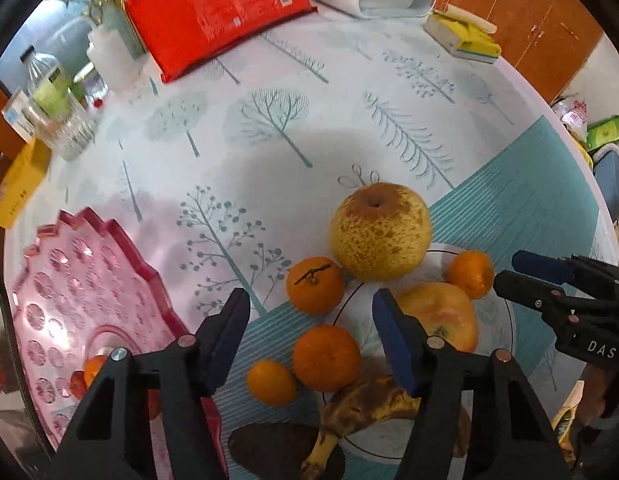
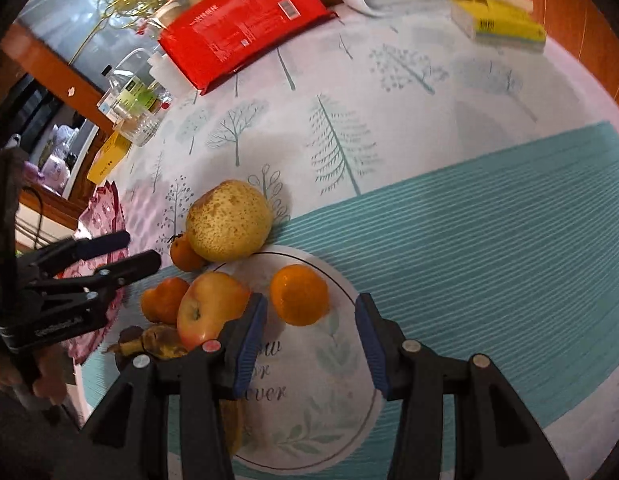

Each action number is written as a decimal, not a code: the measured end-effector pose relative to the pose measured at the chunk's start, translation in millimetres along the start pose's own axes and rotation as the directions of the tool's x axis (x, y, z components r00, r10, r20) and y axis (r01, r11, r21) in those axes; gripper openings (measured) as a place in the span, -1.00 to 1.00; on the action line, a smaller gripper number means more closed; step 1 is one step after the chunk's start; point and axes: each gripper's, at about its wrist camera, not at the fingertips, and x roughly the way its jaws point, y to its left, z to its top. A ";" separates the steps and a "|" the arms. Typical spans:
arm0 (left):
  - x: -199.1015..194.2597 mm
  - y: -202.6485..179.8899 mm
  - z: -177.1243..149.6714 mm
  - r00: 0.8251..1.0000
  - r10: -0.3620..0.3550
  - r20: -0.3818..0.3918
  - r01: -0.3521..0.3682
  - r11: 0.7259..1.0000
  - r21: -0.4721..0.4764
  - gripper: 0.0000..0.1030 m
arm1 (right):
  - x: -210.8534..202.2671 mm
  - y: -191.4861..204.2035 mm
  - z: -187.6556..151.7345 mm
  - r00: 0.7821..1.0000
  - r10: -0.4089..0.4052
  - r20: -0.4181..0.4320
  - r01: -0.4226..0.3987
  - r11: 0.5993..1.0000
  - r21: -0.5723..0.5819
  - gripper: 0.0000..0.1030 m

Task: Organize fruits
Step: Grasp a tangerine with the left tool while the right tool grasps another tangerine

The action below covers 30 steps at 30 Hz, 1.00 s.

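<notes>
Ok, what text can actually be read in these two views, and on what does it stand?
"DAS": right hand-held gripper body.
"ever", under cut-off letters "ow" and "or": tablecloth medallion.
Red package, yellow box, bottle label, left hand-held gripper band: print too blurred to read.

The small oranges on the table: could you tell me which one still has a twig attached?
The orange touching the big yellow pear on its left; the others have no twig.
</notes>
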 end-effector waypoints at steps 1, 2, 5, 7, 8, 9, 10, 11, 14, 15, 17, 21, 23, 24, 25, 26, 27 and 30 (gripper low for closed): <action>2.9 0.6 0.6 1.000 -0.003 -0.005 0.003 1.000 -0.002 0.17 | 2.5 -0.3 1.0 1.000 0.006 -0.004 -0.006 1.000 0.006 -0.09; 5.6 1.1 1.4 1.000 -0.006 -0.010 0.006 1.000 -0.005 0.14 | 5.1 -1.0 1.8 1.000 0.012 -0.008 -0.011 1.000 0.011 -0.09; 12.3 1.7 3.1 1.000 -0.015 -0.022 0.015 1.000 -0.010 0.05 | 11.8 -3.3 4.1 0.999 0.032 -0.020 -0.031 0.999 0.028 -0.09; 15.1 1.1 4.7 1.000 -0.015 -0.028 0.014 1.000 -0.010 0.01 | 15.9 -5.9 5.0 0.999 0.040 -0.031 -0.039 0.998 0.039 -0.09; 17.1 0.9 5.2 0.999 -0.015 -0.032 0.014 1.000 -0.011 -0.02 | 17.4 -7.1 5.2 0.998 0.048 -0.036 -0.046 0.998 0.045 -0.09; 19.2 0.9 6.4 0.999 -0.016 -0.036 0.015 1.000 -0.013 -0.05 | 19.5 -8.6 5.6 0.997 0.061 -0.042 -0.058 0.997 0.053 -0.09; 21.9 1.0 7.5 0.999 -0.020 -0.041 0.019 1.000 -0.015 -0.06 | 20.9 -9.3 5.7 0.997 0.067 -0.047 -0.065 0.996 0.056 -0.09; 23.3 0.8 7.9 0.999 -0.022 -0.045 0.021 1.000 -0.017 -0.08 | 22.1 -9.8 6.0 0.996 0.070 -0.050 -0.068 0.996 0.057 -0.09; 29.6 0.9 10.0 0.998 -0.021 -0.055 0.020 1.000 -0.022 -0.09 | 25.9 -10.3 6.9 0.995 0.083 -0.058 -0.079 0.995 0.058 -0.09; 30.3 -0.1 10.9 0.999 -0.012 -0.052 0.012 1.000 -0.017 -0.09 | 27.3 -10.3 7.0 0.994 0.087 -0.062 -0.084 0.995 0.058 -0.09; 30.8 -0.6 11.2 0.999 -0.004 -0.047 0.003 1.000 -0.010 -0.09 | 30.0 -10.1 7.5 0.993 0.093 -0.068 -0.089 0.994 0.059 -0.09; 32.6 -1.0 11.6 0.999 0.007 -0.050 -0.007 1.000 -0.003 -0.10 | 34.9 -10.0 7.6 0.992 0.104 -0.076 -0.099 0.993 0.063 -0.10; 32.6 -1.8 11.4 0.999 0.002 -0.052 -0.002 1.000 0.001 -0.17 | 37.0 -9.2 7.8 0.991 0.112 -0.078 -0.108 0.992 0.059 -0.22; 32.2 -3.1 11.1 0.999 0.004 -0.052 -0.004 1.000 0.011 -0.19 | 37.7 -8.7 7.9 0.991 0.108 -0.078 -0.104 0.993 0.053 -0.22; 31.9 -4.0 10.9 0.999 0.008 -0.050 -0.007 1.000 0.018 -0.19 | 37.5 -8.2 8.4 0.992 0.105 -0.073 -0.102 0.994 0.048 -0.23; 31.8 -4.7 10.7 0.999 0.011 -0.049 -0.010 1.000 0.026 -0.20 | 37.5 -7.7 8.7 0.992 0.102 -0.070 -0.099 0.994 0.043 -0.23; 31.7 -5.2 10.9 0.999 0.011 -0.050 -0.009 1.000 0.030 -0.22 | 37.2 -7.9 8.9 0.992 0.102 -0.069 -0.099 0.994 0.043 -0.24; 31.1 -7.3 11.7 0.999 0.010 -0.051 -0.008 0.999 0.048 -0.28 | 36.8 -7.9 8.5 0.993 0.100 -0.067 -0.097 0.995 0.038 -0.24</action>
